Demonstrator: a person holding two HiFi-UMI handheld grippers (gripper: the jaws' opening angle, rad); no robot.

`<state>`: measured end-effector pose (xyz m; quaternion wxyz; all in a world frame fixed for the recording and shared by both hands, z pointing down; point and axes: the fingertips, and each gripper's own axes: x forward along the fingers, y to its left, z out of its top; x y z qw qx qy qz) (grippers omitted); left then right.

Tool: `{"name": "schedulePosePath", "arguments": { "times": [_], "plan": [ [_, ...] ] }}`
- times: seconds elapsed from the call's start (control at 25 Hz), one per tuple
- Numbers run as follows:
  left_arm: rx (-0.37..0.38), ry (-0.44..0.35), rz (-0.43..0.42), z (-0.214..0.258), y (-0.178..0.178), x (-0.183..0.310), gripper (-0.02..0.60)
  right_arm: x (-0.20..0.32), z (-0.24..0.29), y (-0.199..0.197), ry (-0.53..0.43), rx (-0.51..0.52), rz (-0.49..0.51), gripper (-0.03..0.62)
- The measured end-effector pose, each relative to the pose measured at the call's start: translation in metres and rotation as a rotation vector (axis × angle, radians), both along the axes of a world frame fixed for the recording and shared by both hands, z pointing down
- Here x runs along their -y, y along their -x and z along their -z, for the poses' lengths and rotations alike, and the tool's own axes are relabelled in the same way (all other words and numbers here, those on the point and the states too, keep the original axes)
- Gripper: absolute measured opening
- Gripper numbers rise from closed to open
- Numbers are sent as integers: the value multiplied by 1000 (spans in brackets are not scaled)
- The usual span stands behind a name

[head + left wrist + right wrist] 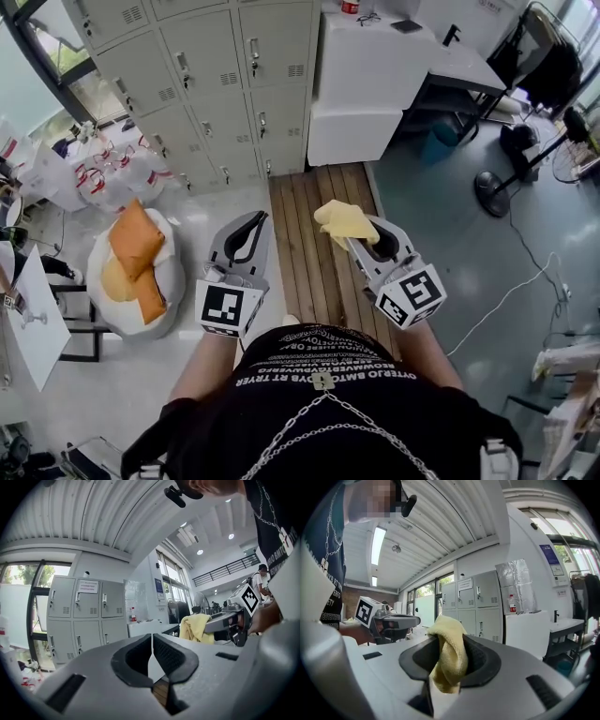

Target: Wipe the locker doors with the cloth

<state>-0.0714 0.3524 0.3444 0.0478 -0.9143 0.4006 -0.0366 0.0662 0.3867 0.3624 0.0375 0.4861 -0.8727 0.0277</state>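
While standing well apart from lockers (216, 84) | clamping cloth (343, 221) in right gripper (364, 238) | left gripper (255, 218) fingers together, empty | step close, press cloth flat, wipe top-down

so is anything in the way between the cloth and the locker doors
Nothing visible. The right gripper holds the yellow cloth, and only the wooden planks lie between it and the locker doors ahead. The white cabinet stands right of them and the cushion pile off to the left, both outside that path.
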Motion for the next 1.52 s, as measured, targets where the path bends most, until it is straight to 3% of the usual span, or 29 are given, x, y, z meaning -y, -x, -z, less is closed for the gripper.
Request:
{"name": "schedulePosePath", "arguments": {
  "times": [0.52, 1.12, 1.52],
  "plan": [
    [-24, 38, -35, -17, 17, 13, 17, 5, -16, -1, 67, -5, -66, 112],
    [20, 55, 64, -28, 32, 44, 17, 52, -27, 2, 63, 28, 6, 112],
    [40, 104, 50, -40, 23, 90, 6, 112, -33, 6, 75, 40, 56, 112]
  ]
}}
